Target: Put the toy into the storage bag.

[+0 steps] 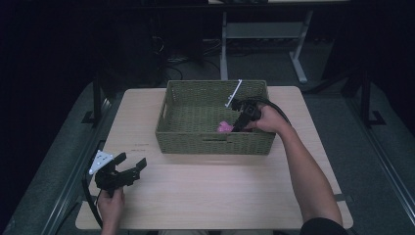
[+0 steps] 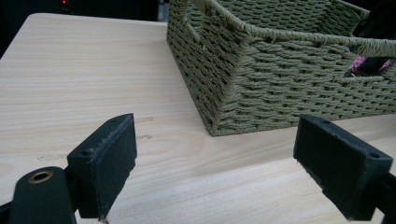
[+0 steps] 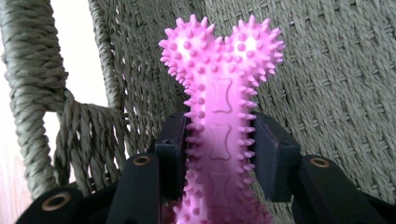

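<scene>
Your right gripper (image 1: 238, 125) reaches down inside the green woven basket (image 1: 195, 139) at about 12 o'clock on the table (image 1: 205, 191), its 2 jaws pinching the shaft of a pink spiky bone-shaped toy (image 3: 219, 107) that stands up between them, the knobbed end clear above the pads and close to the basket's inner wall near a handle slot. Your left gripper (image 1: 129, 164) rests at about 8 o'clock near the table's left edge, jaws spread wide with nothing between them, pointing toward the basket's near corner
</scene>
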`<state>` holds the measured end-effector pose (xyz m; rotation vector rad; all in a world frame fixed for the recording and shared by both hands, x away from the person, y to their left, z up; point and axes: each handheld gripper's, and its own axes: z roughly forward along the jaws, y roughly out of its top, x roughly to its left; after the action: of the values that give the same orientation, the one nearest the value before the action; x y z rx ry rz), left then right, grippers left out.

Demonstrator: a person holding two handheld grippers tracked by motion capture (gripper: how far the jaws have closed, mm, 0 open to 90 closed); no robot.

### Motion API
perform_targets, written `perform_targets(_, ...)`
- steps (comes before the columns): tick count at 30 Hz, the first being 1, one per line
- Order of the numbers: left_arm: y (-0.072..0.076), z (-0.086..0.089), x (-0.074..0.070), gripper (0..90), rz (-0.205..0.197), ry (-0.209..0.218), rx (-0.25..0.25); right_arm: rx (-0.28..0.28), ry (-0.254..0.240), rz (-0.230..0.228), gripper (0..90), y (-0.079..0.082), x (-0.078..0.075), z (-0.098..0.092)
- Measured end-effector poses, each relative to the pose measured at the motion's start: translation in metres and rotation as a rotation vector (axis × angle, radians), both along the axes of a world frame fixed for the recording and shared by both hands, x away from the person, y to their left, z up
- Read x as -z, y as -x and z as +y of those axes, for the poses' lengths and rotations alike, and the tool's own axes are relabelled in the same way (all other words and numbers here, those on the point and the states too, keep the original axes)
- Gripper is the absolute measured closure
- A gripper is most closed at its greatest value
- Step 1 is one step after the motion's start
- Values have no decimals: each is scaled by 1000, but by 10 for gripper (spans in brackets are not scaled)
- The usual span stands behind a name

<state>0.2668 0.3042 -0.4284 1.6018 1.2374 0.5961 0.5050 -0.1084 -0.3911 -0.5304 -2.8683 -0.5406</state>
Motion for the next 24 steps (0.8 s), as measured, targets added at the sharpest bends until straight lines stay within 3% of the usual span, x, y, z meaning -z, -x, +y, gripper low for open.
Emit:
perform_targets(7,1,1,0,128,-3,4,-5,9,-10,-3,524,0,0,4)
perform_targets(8,1,1,0,128,-1,2,-3,27,-34,-17,504,-1,-4,3)
perform_targets(11,0,0,0,128,0,0,-1,29,-41,-28,498,0,-8,3)
perform_targets(24,0,-1,0,128,-2,-3,1,40,-50,-60,450,8,-19,-4)
